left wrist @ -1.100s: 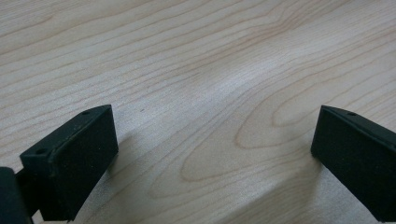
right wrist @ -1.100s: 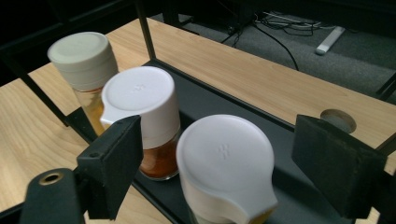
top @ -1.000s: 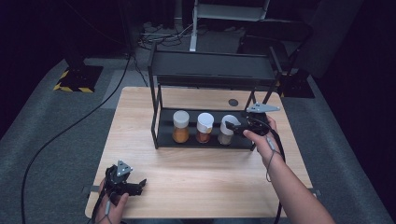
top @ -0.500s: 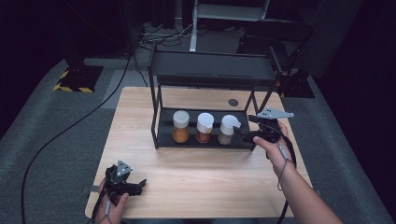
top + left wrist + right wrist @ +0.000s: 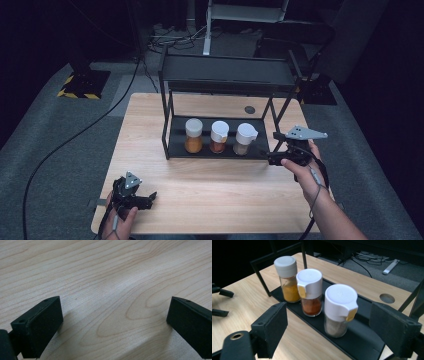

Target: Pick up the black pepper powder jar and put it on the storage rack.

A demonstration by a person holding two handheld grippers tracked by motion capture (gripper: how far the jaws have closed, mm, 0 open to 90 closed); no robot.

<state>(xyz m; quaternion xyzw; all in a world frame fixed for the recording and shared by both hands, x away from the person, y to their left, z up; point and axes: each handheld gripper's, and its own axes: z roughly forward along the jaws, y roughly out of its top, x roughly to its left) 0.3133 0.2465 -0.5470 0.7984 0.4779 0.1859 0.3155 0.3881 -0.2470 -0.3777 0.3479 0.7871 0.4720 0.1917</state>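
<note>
a light wooden table (image 5: 210,187) fills the middle of the frame, with a round dark hole (image 5: 249,109) near its upper right. grey carpet (image 5: 60,145) surrounds it, and a black cable (image 5: 75,137) crosses the left side.

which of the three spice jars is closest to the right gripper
The pale-powder jar at the row's right end, closest to the open right gripper; the red jar and yellow jar stand farther off.

A recording lab — wooden table (image 5: 210,190), dark surroundings, floor cables (image 5: 60,150), grey carpet (image 5: 45,165).
</note>
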